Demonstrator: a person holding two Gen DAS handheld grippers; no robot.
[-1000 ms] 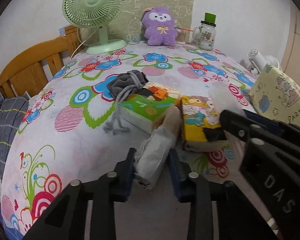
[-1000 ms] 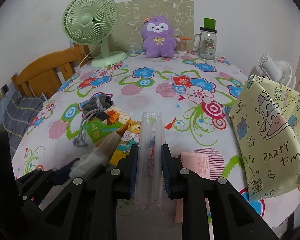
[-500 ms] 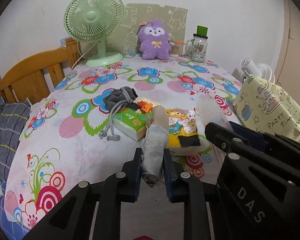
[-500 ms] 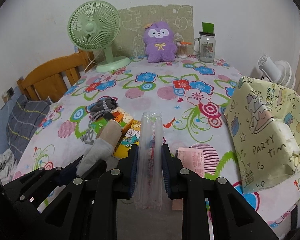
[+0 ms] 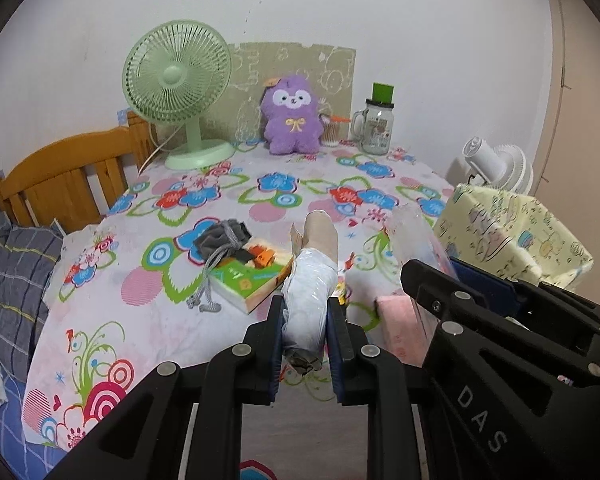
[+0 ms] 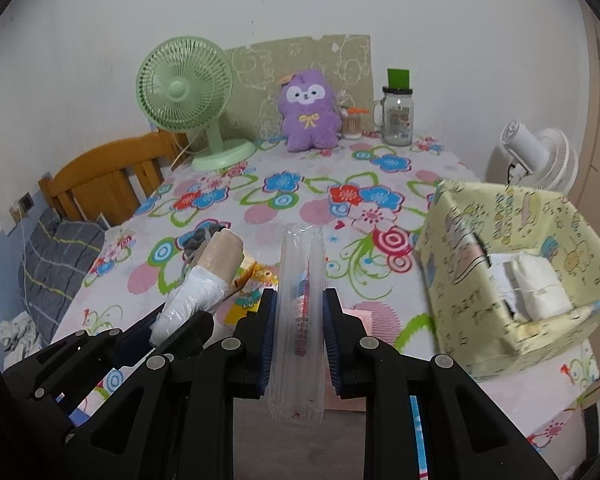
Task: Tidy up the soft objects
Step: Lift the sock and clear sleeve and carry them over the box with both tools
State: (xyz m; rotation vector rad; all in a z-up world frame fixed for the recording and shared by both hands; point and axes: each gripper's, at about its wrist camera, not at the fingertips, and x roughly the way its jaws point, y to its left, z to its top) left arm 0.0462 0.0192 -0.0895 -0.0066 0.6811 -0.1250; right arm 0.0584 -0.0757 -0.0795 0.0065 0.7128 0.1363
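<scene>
My left gripper (image 5: 304, 320) is shut on a beige roll in a clear wrapper (image 5: 312, 276), held up over the near table edge; the roll also shows in the right wrist view (image 6: 208, 280). My right gripper (image 6: 298, 320) is shut on a clear plastic packet (image 6: 300, 312) with a red-marked item inside; the packet also shows in the left wrist view (image 5: 416, 236). A yellow patterned box (image 6: 512, 264) stands open at the right with white soft packs (image 6: 528, 284) in it. A grey drawstring pouch (image 5: 222, 240) lies on a green book (image 5: 256, 280). A purple plush (image 6: 308, 110) sits at the back.
A floral tablecloth (image 5: 172, 320) covers the table. A green fan (image 5: 180, 88) and a glass mug jar (image 5: 376, 126) stand at the back. A pink packet (image 5: 396, 324) lies near the front edge. A wooden chair (image 5: 64, 184) is at the left, a white fan (image 6: 540, 156) at the right.
Both grippers have lifted and pulled back from the table with their loads. The roll has come up off the books. The yellow box's open top now shows in the right wrist view.
</scene>
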